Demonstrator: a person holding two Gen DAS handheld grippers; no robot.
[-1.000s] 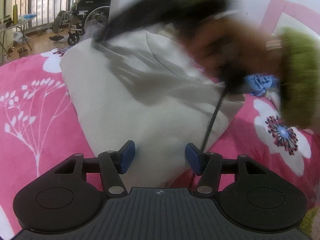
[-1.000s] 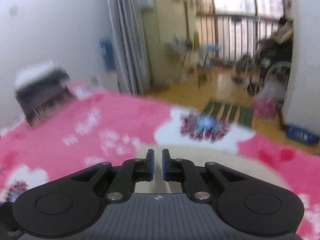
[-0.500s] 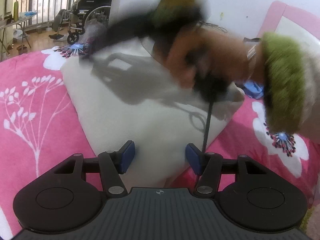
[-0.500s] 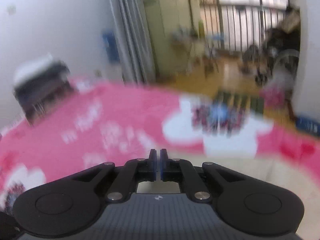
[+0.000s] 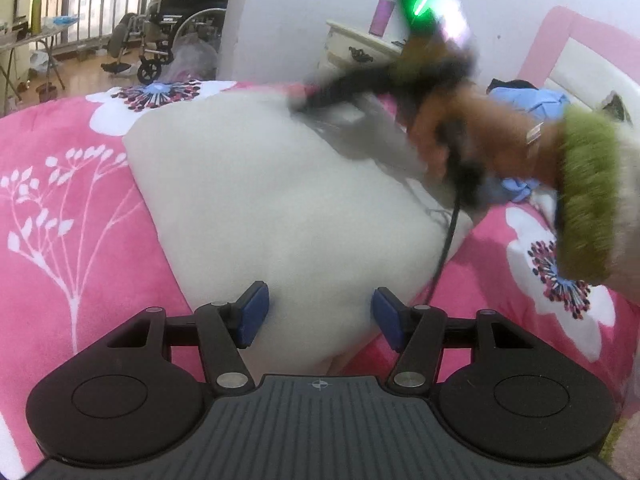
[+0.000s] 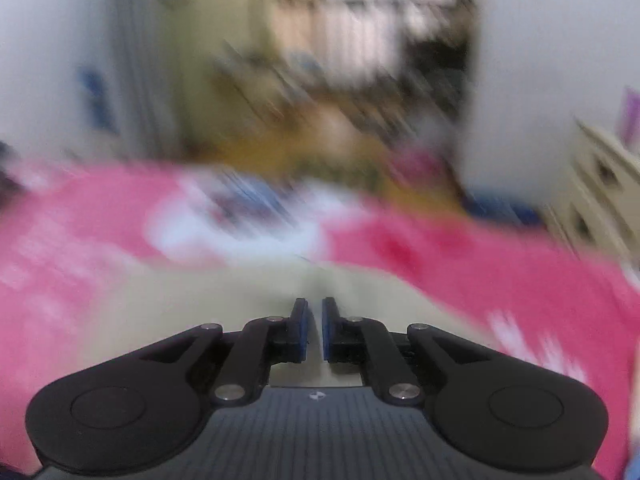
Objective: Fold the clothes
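On the pink bed: cream garment (image 5: 280,200) lies in a smooth slab.
My left hand-held gripper (image 5: 316,314) gapes empty; the right hand-held gripper (image 6: 314,328), nearly closed, could snag and rumple it.

no legible text, labels, brands or numbers anywhere

A folded garment (image 5: 272,200) lies on the bed's blanket (image 5: 68,208), directly ahead of the left tool (image 5: 316,312). The right tool (image 5: 340,88) and the person's hand (image 5: 472,136) hover over its far right part. Behind the bed stand a wheelchair (image 5: 176,36) at left and a nightstand (image 5: 356,50) at right.
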